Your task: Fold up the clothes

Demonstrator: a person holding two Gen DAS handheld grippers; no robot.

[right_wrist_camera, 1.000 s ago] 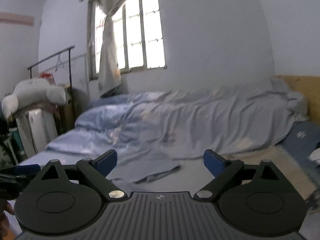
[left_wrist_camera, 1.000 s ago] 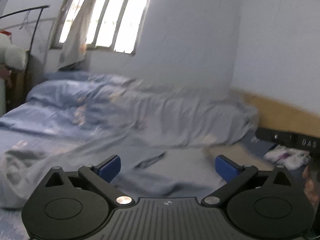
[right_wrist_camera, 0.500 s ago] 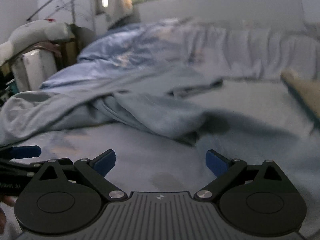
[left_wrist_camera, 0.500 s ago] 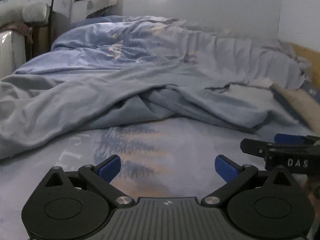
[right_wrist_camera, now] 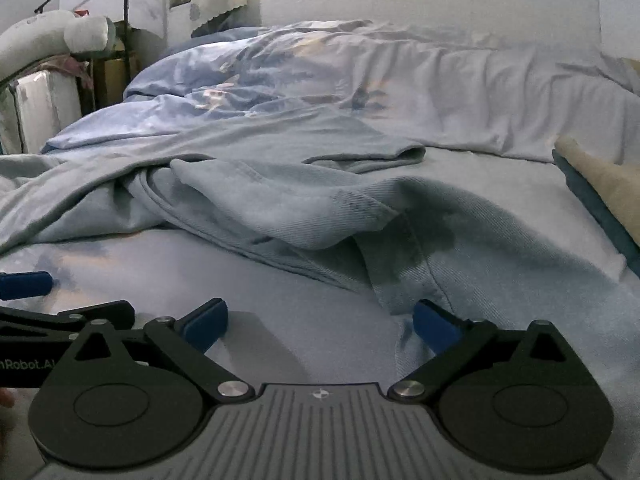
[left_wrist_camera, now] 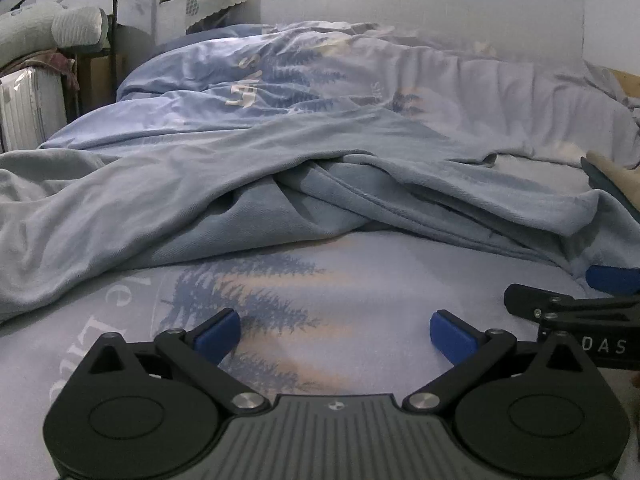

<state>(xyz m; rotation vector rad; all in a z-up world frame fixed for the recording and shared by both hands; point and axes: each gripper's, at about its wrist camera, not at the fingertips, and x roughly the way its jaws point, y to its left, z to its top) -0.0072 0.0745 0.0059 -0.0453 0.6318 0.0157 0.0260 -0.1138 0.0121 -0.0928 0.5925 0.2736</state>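
The left gripper [left_wrist_camera: 335, 330] hung low over the printed bedsheet [left_wrist_camera: 280, 300] with its blue pads spread wide and nothing between them, and the right gripper [right_wrist_camera: 318, 322] was likewise spread and empty, just beside it on the same stretch of bed. The thing to be folded, a pale blue-grey garment [right_wrist_camera: 304, 216], lay crumpled across the mattress ahead of both tools, twisted on itself near the middle, with one hemmed edge [right_wrist_camera: 400, 280] running down almost to the right gripper's right pad. From the left wrist view the same cloth [left_wrist_camera: 280, 204] sat a little farther off, bunched into a knot of folds, while a rumpled duvet [left_wrist_camera: 304, 76] filled the bed behind it. The step in hand appeared to be the first reach for the fabric, with no folding begun. To do it well, each tool would probably want a single layer at an outer edge rather than the tangled centre: the right one on the near hem, the left one on a matching edge farther left, so that a lift and outward pull could open the twist. Pinching the sheet together with the cloth looked like the main risk, since both were similar in colour and lay flat against each other. A pillow or cushion [right_wrist_camera: 600, 184] at the right margin stood clear of the work.
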